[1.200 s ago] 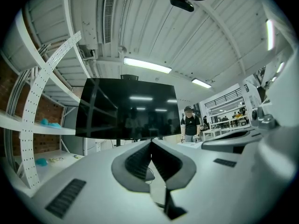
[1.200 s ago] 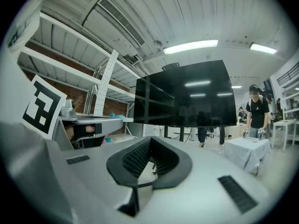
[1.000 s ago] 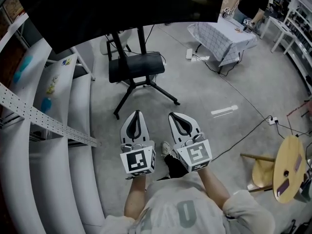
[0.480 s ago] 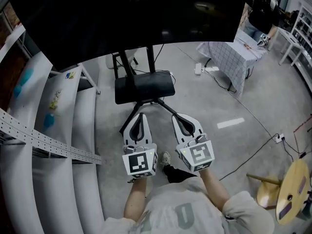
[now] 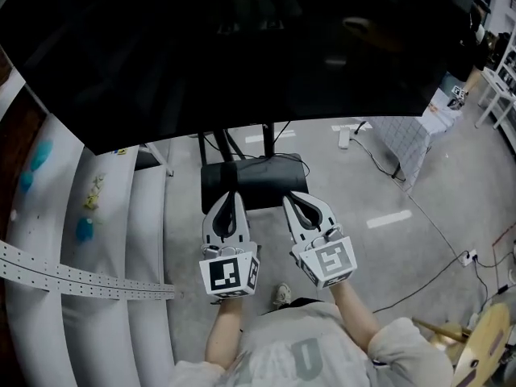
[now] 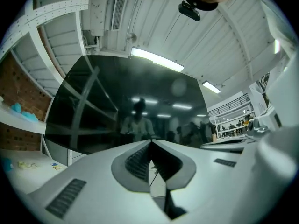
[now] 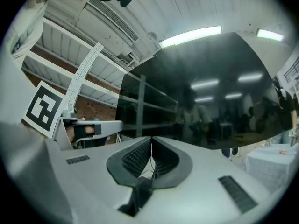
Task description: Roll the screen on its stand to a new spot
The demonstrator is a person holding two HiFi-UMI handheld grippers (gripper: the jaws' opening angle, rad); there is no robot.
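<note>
A large dark screen (image 5: 234,47) fills the top of the head view, with its black stand base (image 5: 256,182) and posts showing just below its lower edge. My left gripper (image 5: 225,197) and right gripper (image 5: 295,197) are side by side just in front of that base, both shut with nothing between the jaws. In the left gripper view the screen (image 6: 126,106) looms close ahead, and in the right gripper view the screen (image 7: 201,97) does too. Neither gripper touches the screen or stand.
White curved shelving (image 5: 89,240) runs along the left. A table under a checked cloth (image 5: 415,139) stands at the right, with cables (image 5: 427,272) on the grey floor. A round wooden stool (image 5: 484,337) sits at the bottom right.
The screen and its stand have come much nearer, the screen now covering most of the upper view. Both grippers stay shut side by side, now just in front of the base.
</note>
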